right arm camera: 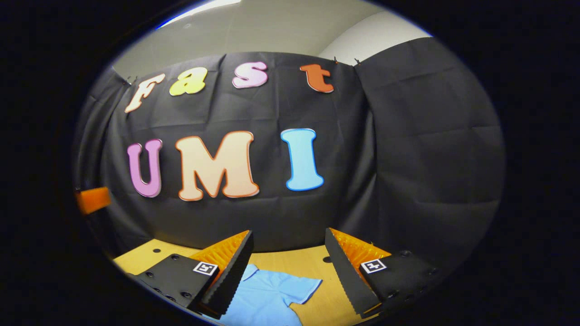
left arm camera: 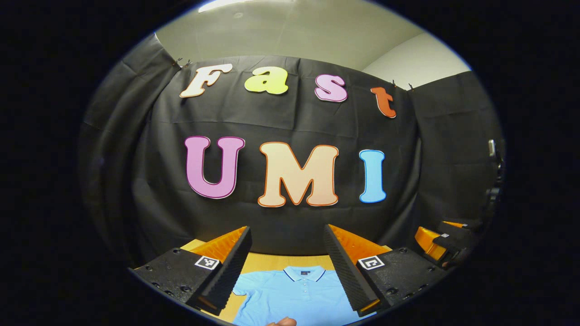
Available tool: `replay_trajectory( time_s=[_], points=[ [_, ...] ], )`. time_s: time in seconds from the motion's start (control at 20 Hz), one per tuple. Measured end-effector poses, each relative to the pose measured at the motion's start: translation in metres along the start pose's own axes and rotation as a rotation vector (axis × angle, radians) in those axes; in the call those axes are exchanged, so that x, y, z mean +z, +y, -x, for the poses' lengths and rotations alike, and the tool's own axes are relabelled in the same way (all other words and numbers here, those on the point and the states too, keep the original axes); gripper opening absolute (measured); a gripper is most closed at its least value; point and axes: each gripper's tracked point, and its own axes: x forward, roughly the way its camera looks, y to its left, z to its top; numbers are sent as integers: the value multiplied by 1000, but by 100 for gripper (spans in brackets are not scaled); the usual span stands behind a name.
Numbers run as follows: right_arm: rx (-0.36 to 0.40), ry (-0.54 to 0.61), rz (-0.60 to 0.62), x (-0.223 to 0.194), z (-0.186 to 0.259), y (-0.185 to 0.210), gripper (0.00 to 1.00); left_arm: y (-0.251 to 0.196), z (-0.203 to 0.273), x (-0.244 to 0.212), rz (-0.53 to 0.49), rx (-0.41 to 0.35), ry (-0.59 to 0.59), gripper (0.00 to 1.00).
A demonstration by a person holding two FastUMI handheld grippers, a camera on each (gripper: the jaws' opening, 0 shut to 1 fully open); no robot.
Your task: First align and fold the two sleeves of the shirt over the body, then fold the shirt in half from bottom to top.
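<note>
A big black cloth hangs at the back of the booth, with a pale wall and ceiling above it. Below it sits a wooden table [right arm camera: 312,265] with small round holes in its top.

A light blue shirt [left arm camera: 290,294] lies flat on the table, collar toward the cloth and front side up. I think it is spread out like this so the sleeves are easy to reach and fold in. In the right gripper view, one short sleeve [right arm camera: 297,286] sticks out sideways on the bare wood, not yet folded over the body. So the job looks like it is only at its start.

The left gripper [left arm camera: 290,271] is held up above the shirt, pointing across it at the collar. Its two fingers are wide apart and hold nothing. The right gripper [right arm camera: 290,276] is up in the air too, over the sleeve side. Its fingers are wide apart as well and touch nothing. In the left gripper view, the right gripper also shows far off at the right edge.

A bit of a hand [left arm camera: 282,322] peeks in at the bottom of the left gripper view.
</note>
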Motion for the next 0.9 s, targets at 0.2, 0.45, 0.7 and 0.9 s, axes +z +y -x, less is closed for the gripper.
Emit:
replay_trajectory(
  time_s=[0.2, 0.45, 0.7, 0.9],
  points=[
    [-31, 146, 60, -69, -40, -8, 97, 14, -14, -6, -18, 5, 13, 95],
    [-68, 250, 119, -132, -76, -13, 98, 38, -33, -28, -16, 32, 63, 95],
    [-78, 369, 122, -199, -111, -12, 97, 66, -46, -47, -7, 69, 108, 93],
    [-99, 480, 133, -255, -131, -22, 99, 80, -54, -63, 8, 86, 146, 95]
  ],
)
